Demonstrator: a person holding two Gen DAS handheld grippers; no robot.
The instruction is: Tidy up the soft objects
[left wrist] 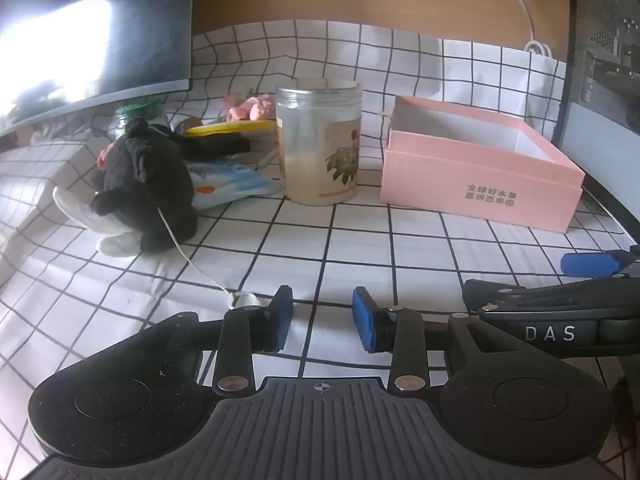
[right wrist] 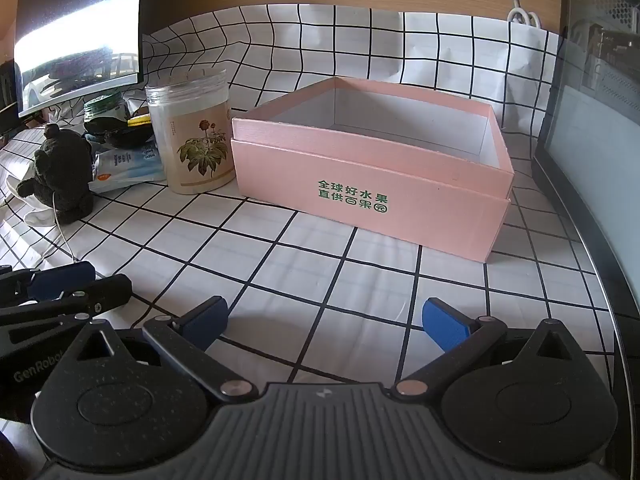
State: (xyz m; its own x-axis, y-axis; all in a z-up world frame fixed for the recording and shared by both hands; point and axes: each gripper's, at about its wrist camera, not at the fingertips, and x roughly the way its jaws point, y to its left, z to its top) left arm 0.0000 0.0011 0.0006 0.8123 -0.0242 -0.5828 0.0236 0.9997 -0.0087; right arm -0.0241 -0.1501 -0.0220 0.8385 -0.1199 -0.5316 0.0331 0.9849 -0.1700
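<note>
**A:** Where do your hands stand right now?

**Me:** Both hover low over the checked tablecloth (right wrist: 320, 264), near its front edge. My left gripper (left wrist: 323, 322) has its jaws parted to a moderate gap with nothing between them. My right gripper (right wrist: 324, 320) is spread wide, also empty.

**A:** And the soft things?

**Me:** The black plush toy (left wrist: 144, 184) sits upright to the left, on something white, with a thin white cord trailing from it toward my left fingers. Behind it lies a blue-and-white soft pack (left wrist: 232, 182), partly tucked against the plush. Farther back I see some pink soft pieces (left wrist: 250, 107), too blurred to name.

**A:** Why is the box there?

**Me:** The pink box (right wrist: 372, 184) stands open and, as far as I can see inside, empty, straight ahead of my right hand. I judge it is the bin for the soft items. The clear jar (left wrist: 320, 144) stands between the plush and the box, so carrying across means lifting over or around it.

**A:** Your next move?

**Me:** Probably the left hand goes for the plush; it is nearest.
</note>
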